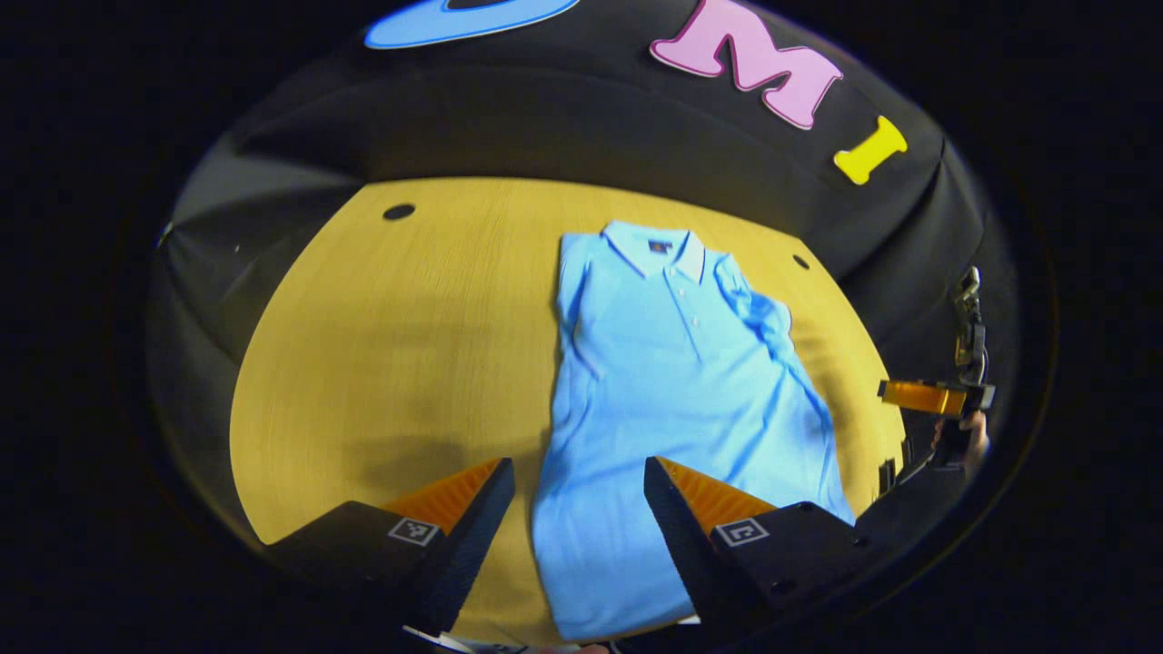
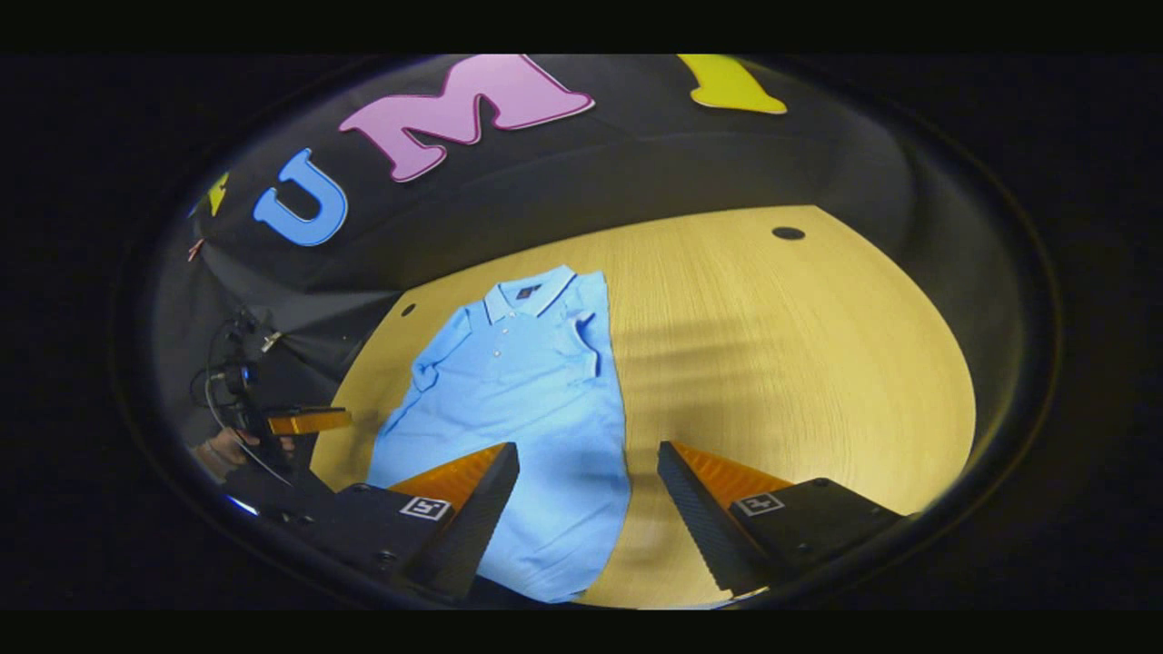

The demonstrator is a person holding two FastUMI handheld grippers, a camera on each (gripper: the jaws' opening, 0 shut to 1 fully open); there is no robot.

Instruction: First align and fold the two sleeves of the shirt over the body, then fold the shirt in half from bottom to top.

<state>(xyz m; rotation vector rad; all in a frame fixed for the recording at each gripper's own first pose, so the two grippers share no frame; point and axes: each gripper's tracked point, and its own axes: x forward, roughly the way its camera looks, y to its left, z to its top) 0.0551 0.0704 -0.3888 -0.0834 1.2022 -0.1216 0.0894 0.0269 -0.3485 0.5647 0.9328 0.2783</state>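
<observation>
A light blue polo shirt (image 1: 672, 363) (image 2: 518, 391) lies flat and face up on the wooden table (image 1: 409, 345) (image 2: 772, 363), collar at the far end and hem near me. In the left gripper view its right sleeve (image 1: 763, 313) slants down beside the body and its left edge runs straight. In the right gripper view the left sleeve (image 2: 427, 368) juts out and the right sleeve (image 2: 589, 331) lies on the body. My left gripper (image 1: 579, 500) (image 2: 309, 421) hangs open over the hem end. My right gripper (image 2: 588, 490) (image 1: 922, 397) is open too, with its left finger over the lower shirt.
The table has small dark round holes (image 1: 398, 212) (image 2: 788, 233) near its far corners. Black cloth walls close in the back and sides. A hand (image 1: 974, 436) (image 2: 218, 450) holds each far-off gripper, with cables (image 2: 227, 372) behind. Bare wood lies on both sides of the shirt.
</observation>
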